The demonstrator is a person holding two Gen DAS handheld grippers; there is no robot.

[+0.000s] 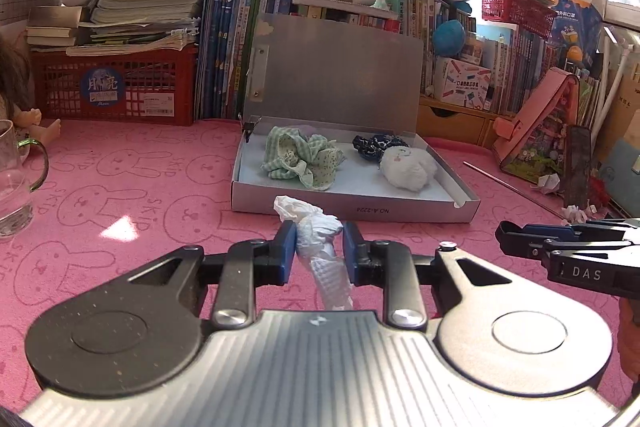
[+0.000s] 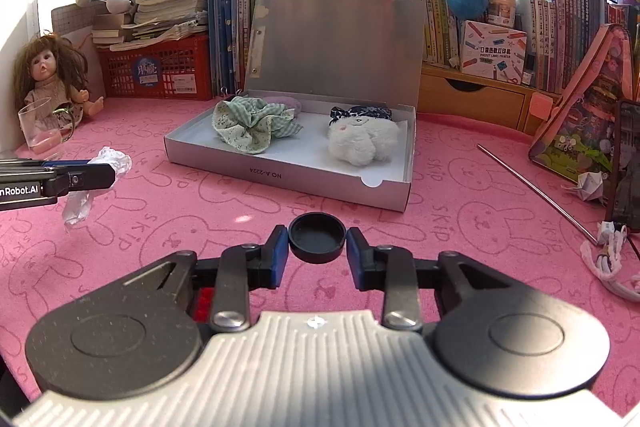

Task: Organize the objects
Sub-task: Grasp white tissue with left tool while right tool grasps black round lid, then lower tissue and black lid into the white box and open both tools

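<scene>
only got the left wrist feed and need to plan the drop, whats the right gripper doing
Observer: The right gripper has a black round cap between its fingers, seemingly gripped.
Operator: ok and my tissue, does it hang free
Observer: Yes. From the right wrist view the crumpled tissue sticks out past the left gripper and its tail dangles below the fingers, above the pink mat.
Operator: anything left of the box i cant see
Observer: A doll sits by the red crate, behind the glass cup; your view shows only its hair and limbs at the edge.
</scene>
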